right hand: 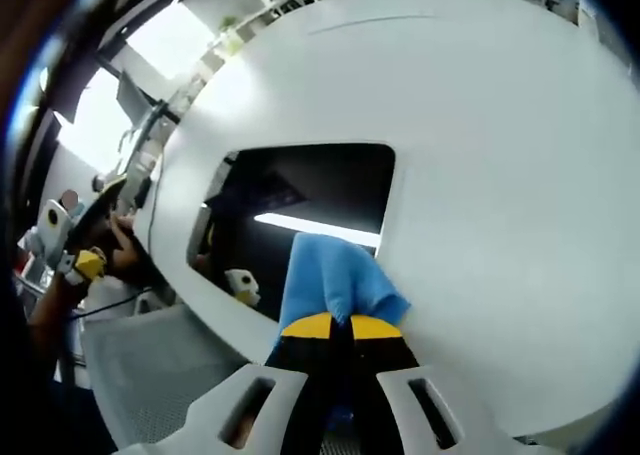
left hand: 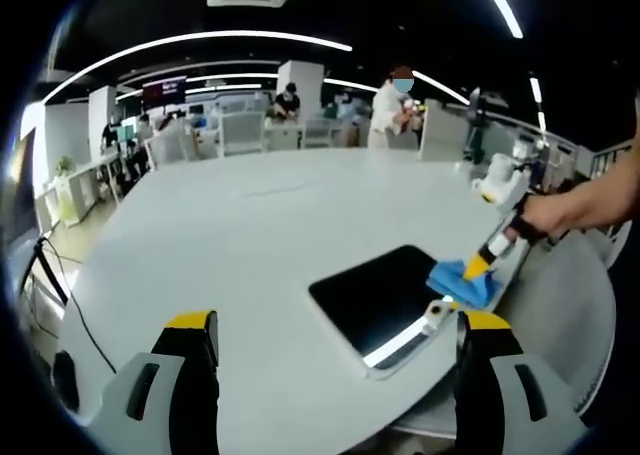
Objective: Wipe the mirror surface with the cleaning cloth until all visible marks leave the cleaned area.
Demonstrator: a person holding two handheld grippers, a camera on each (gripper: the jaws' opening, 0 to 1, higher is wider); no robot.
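Observation:
A dark rectangular mirror (left hand: 380, 297) lies flat on the round white table (left hand: 250, 235), near its front right edge. A blue cleaning cloth (left hand: 462, 283) rests on the mirror's right end, and my right gripper (left hand: 478, 267) presses down on it, held by a hand (left hand: 545, 215). In the right gripper view the jaws (right hand: 338, 325) are shut on the blue cloth (right hand: 335, 280), which lies over the near edge of the mirror (right hand: 300, 190). The mirror reflects a ceiling light strip. My left gripper (left hand: 335, 327) hovers open over the table, just short of the mirror, holding nothing.
A grey mesh chair (left hand: 570, 295) stands by the table's right edge and shows again below the rim (right hand: 130, 365). A black cable (left hand: 60, 295) hangs off the table's left side. Beyond the far edge are desks, chairs and several people.

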